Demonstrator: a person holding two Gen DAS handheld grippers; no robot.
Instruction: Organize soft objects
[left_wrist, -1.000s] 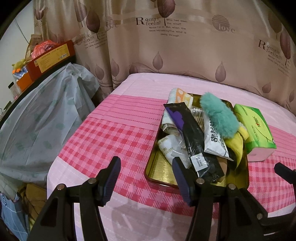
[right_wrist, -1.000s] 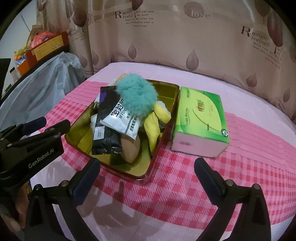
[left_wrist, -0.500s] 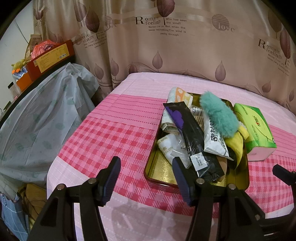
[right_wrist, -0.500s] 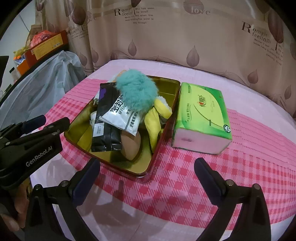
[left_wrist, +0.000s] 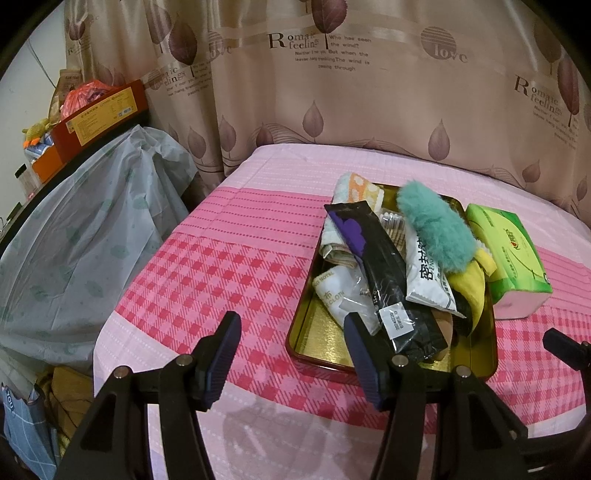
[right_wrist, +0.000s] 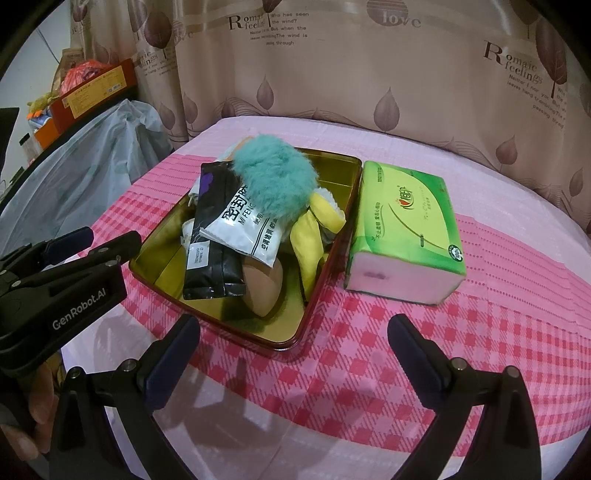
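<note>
Currently 1 gold tin (right_wrist: 332, 236), 1 tissue pack (right_wrist: 402, 225) beside; left tool (left_wrist: 291, 354), right tool (right_wrist: 295, 350) both apart, empty.

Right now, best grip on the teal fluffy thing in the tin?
Take the teal fluffy toy across its narrow width at its exposed far end, coming from above. It lies topmost in the gold tin, elongated, with its near end over the white packet. Right gripper is open and nearer.

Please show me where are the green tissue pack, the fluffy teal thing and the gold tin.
green tissue pack (right_wrist: 406, 218): right wrist view, on its top face.
fluffy teal thing (right_wrist: 275, 177): right wrist view, middle of the fur.
gold tin (left_wrist: 325, 339): left wrist view, bare floor.
</note>
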